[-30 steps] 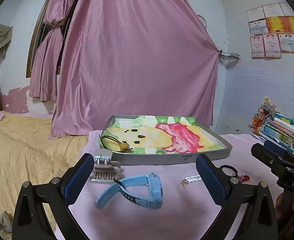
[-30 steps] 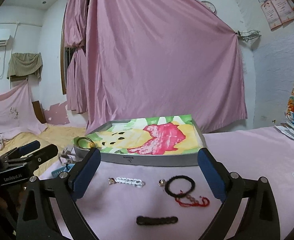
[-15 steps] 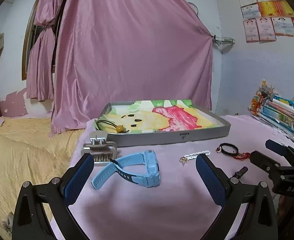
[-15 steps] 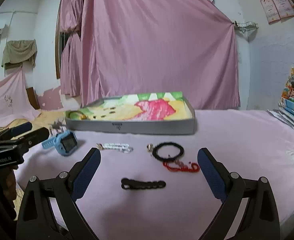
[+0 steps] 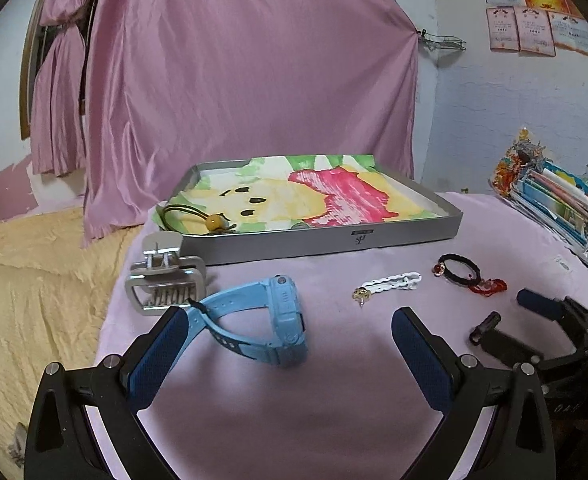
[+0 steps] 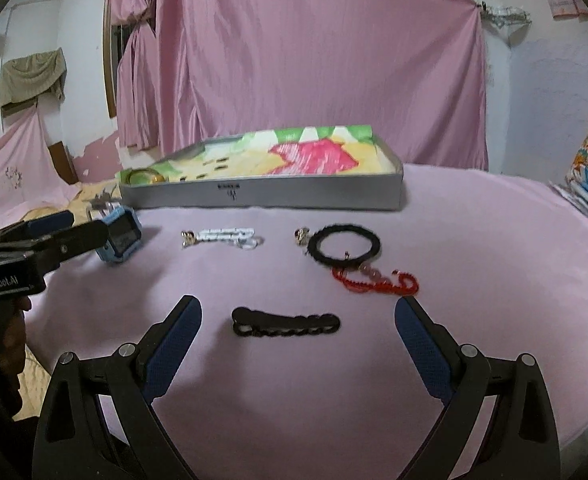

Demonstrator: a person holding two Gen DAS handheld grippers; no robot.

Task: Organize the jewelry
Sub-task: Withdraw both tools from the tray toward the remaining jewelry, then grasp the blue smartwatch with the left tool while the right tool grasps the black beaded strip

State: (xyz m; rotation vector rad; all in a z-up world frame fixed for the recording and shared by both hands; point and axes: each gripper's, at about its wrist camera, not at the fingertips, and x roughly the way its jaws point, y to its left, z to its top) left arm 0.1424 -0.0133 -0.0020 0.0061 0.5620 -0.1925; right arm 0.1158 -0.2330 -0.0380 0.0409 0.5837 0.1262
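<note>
A grey tray (image 5: 334, 236) with a cartoon lining holds a cord with a yellow bead (image 5: 214, 222). On the pink cloth in front lie a blue watch (image 5: 266, 320), a silver hair claw (image 5: 166, 284), a white clip (image 5: 390, 282), a black bracelet (image 6: 344, 244), a red string bracelet (image 6: 378, 282) and a black hair clip (image 6: 286, 322). My left gripper (image 5: 290, 344) is open, just before the watch. My right gripper (image 6: 298, 336) is open, with the black hair clip between its fingers' line.
The tray also shows in the right wrist view (image 6: 262, 196). A stack of books and papers (image 5: 554, 200) stands at the table's right edge. A yellow bedspread (image 5: 34, 280) lies left of the table. Pink curtains (image 5: 254, 80) hang behind.
Both grippers have pulled back from the tray and tipped down toward the table. The watch and black hair clip now sit closer to the fingers. No object has moved.
</note>
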